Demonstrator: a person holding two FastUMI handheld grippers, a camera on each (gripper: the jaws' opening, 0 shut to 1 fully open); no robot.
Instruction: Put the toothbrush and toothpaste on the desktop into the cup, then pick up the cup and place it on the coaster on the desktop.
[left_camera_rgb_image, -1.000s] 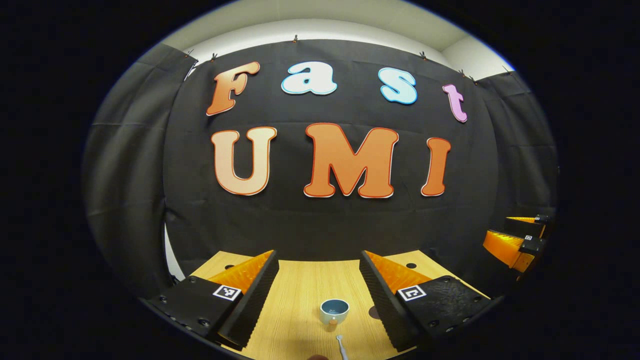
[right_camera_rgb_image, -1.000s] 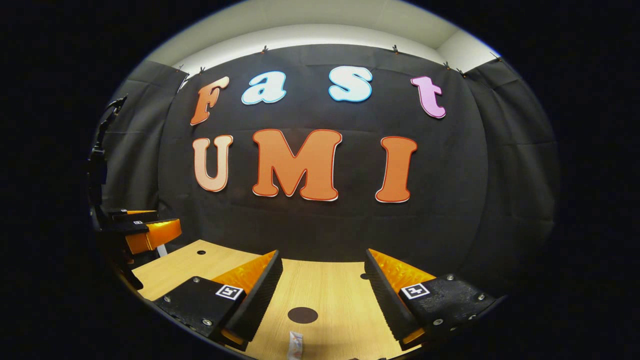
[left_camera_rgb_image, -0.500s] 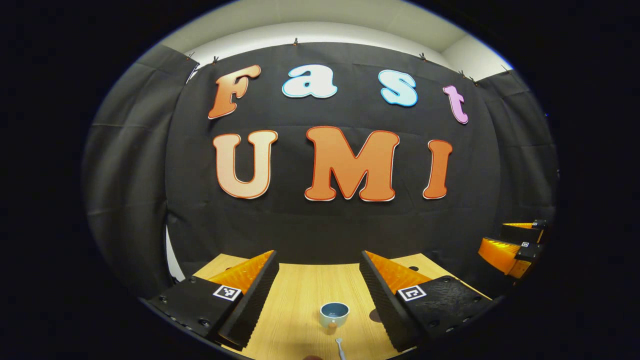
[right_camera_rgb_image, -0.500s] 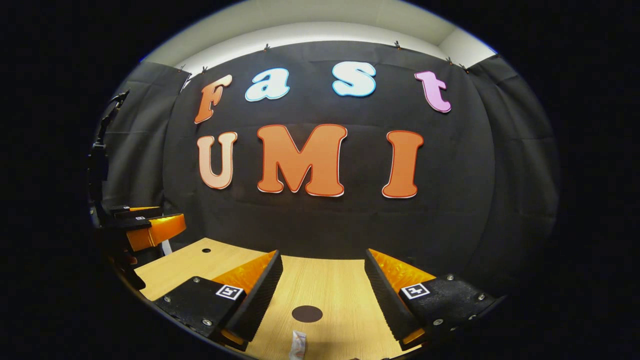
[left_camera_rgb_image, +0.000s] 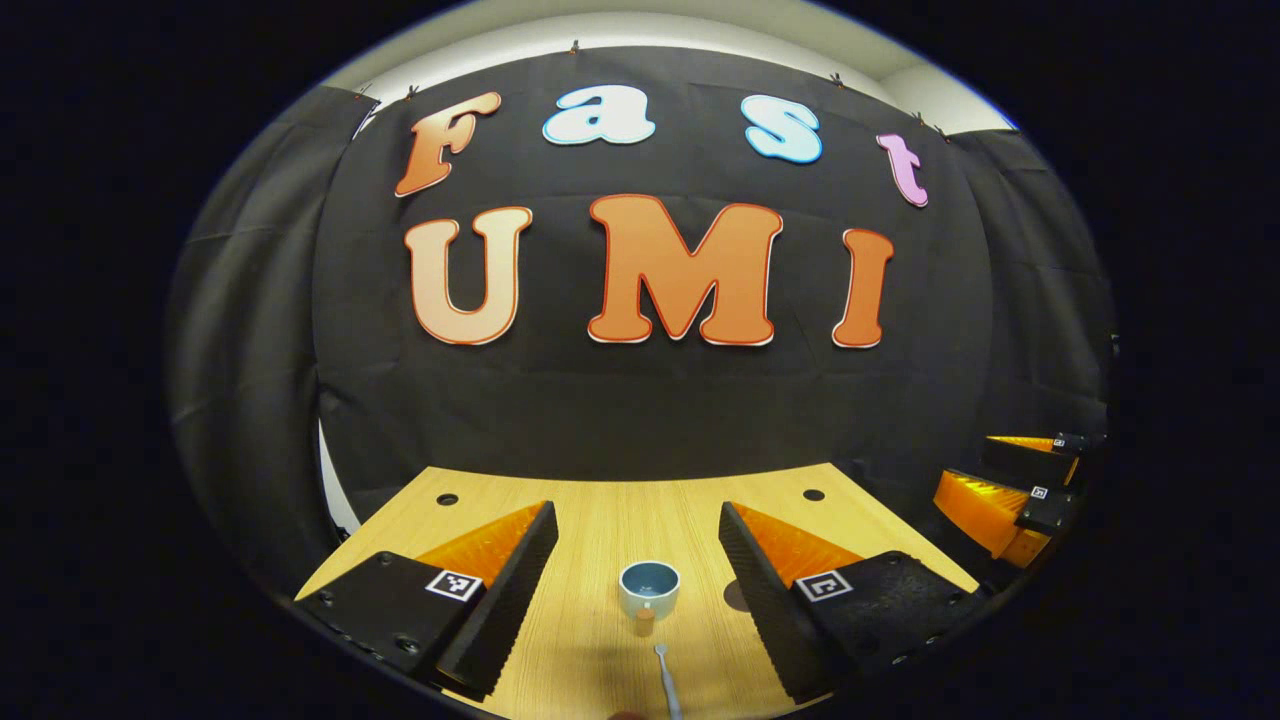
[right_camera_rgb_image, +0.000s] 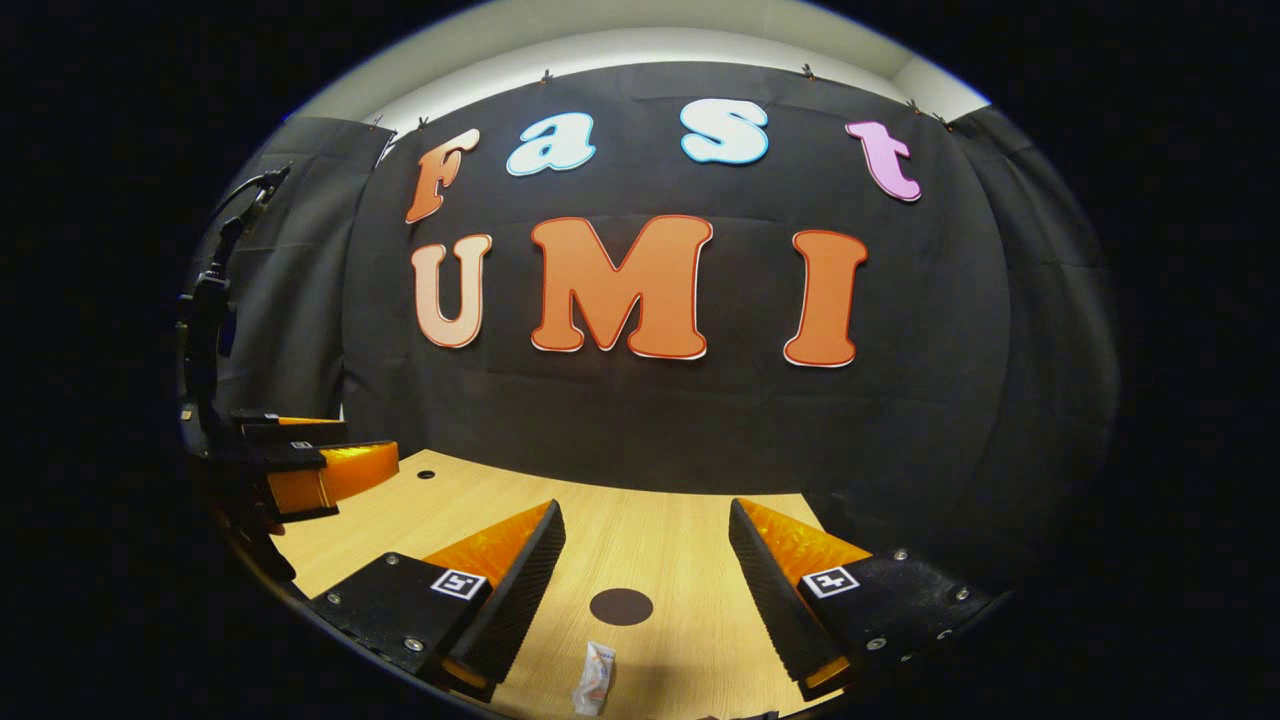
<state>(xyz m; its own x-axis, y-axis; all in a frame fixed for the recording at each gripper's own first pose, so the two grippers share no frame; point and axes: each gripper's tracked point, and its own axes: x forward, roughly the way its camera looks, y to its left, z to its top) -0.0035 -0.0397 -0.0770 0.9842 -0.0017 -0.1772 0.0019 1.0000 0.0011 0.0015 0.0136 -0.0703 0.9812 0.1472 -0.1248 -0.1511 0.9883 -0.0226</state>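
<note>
My left gripper (left_camera_rgb_image: 635, 545) is spread wide, holding nothing and hanging above the wooden desk (left_camera_rgb_image: 600, 510). Between its two fingers (left_camera_rgb_image: 505, 590), farther out on the desk, stands the cup (left_camera_rgb_image: 649, 587), upright, its handle turned toward me. Just nearer than the cup lies the toothbrush (left_camera_rgb_image: 664, 685), head toward the cup but apart from it. A dark round coaster (left_camera_rgb_image: 736, 596) peeks out beside my left gripper's right finger, to the right of the cup.

My right gripper (right_camera_rgb_image: 645, 545) is likewise spread wide, grasping nothing, clear of the desk. In its view the coaster (right_camera_rgb_image: 621, 606) lies flat between the fingers, and the toothpaste (right_camera_rgb_image: 595, 680) lies on the desk nearer to me, close to the coaster but not touching it. My left gripper appears at the left edge of that view, well apart from the toothpaste.
</note>
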